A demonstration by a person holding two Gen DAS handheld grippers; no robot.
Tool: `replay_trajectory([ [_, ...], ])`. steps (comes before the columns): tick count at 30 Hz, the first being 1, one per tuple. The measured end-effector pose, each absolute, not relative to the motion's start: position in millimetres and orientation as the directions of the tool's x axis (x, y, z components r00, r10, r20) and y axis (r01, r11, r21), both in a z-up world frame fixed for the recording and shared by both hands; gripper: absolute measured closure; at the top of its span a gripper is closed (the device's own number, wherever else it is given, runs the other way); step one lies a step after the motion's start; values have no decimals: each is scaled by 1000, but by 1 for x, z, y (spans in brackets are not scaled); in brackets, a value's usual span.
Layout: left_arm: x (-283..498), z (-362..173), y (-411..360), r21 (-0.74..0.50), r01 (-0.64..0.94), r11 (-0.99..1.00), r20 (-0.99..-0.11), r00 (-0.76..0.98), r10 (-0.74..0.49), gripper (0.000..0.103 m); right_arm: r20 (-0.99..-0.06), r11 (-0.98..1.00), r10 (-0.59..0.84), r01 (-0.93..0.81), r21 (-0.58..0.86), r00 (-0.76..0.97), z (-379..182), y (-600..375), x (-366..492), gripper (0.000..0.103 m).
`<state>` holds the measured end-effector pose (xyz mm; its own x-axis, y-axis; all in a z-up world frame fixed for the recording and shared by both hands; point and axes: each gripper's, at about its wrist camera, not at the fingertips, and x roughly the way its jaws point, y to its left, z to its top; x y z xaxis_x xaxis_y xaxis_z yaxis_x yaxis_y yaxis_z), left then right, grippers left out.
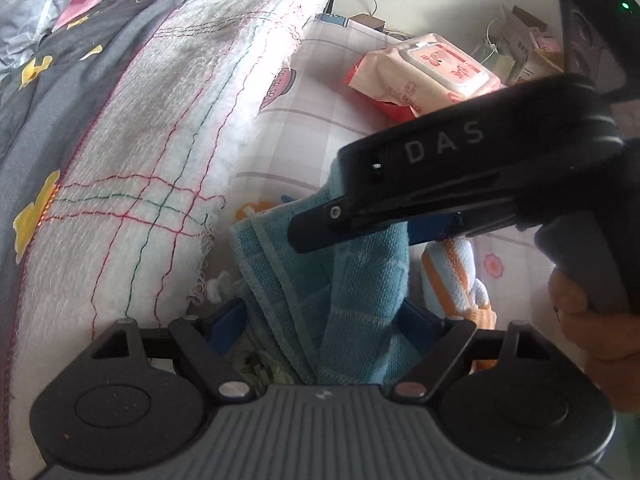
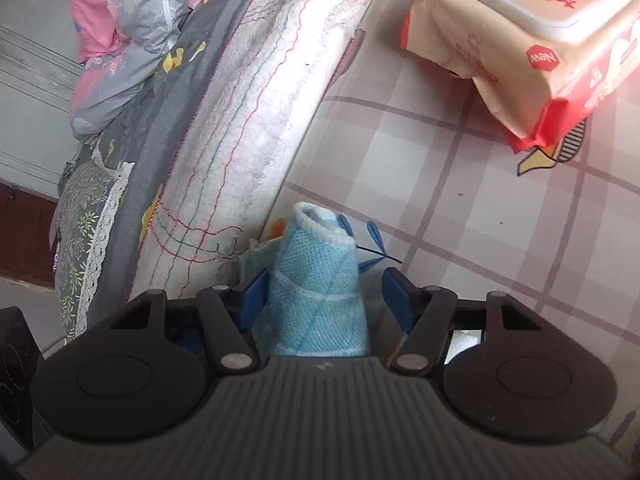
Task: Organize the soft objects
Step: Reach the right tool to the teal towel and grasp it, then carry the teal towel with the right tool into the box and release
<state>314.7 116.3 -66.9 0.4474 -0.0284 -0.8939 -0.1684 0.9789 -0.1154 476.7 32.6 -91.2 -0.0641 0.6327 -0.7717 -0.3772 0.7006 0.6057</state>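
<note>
A light blue towel (image 1: 360,292) hangs bunched between both grippers above the checked bed sheet (image 1: 320,128). My left gripper (image 1: 324,320) has its blue pads on either side of the towel and grips its lower part. My right gripper (image 2: 320,292) grips the towel (image 2: 320,288) too, a rolled end sticking up between its blue pads. In the left wrist view the right gripper's black body (image 1: 460,176) crosses over the towel from the right, held by a hand (image 1: 592,320).
A white quilted blanket (image 1: 160,168) with a grey patterned cover lies folded on the left. A pack of wet wipes (image 2: 520,40) lies on the sheet at the far right. A striped orange and blue soft item (image 1: 456,276) lies under the right gripper.
</note>
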Motion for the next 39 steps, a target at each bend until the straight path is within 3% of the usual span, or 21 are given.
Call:
replay_trajectory([
  [3, 319, -67, 114, -111, -156, 981, -889, 458, -27, 30, -758, 686, 648, -374, 624, -75, -94, 35, 476, 49],
  [6, 321, -64, 111, -122, -151, 981, -886, 462, -39, 43, -747, 685, 658, -334, 648, -100, -101, 32, 478, 73],
  [11, 319, -53, 107, -115, -149, 982, -878, 478, -30, 53, -713, 665, 693, -286, 690, -106, -98, 25, 476, 89],
  [25, 251, 71, 71, -125, -82, 989, -736, 676, -37, 55, -617, 580, 783, -444, 683, 74, 43, -22, 422, 91],
  [32, 215, 123, -4, -153, 57, 987, -647, 749, -144, 55, -556, 588, 801, -470, 658, 223, 121, -108, 365, 91],
  [39, 192, 134, -112, -168, 255, 952, -610, 732, -304, 55, -544, 671, 742, -416, 614, 393, 157, -238, 305, 91],
])
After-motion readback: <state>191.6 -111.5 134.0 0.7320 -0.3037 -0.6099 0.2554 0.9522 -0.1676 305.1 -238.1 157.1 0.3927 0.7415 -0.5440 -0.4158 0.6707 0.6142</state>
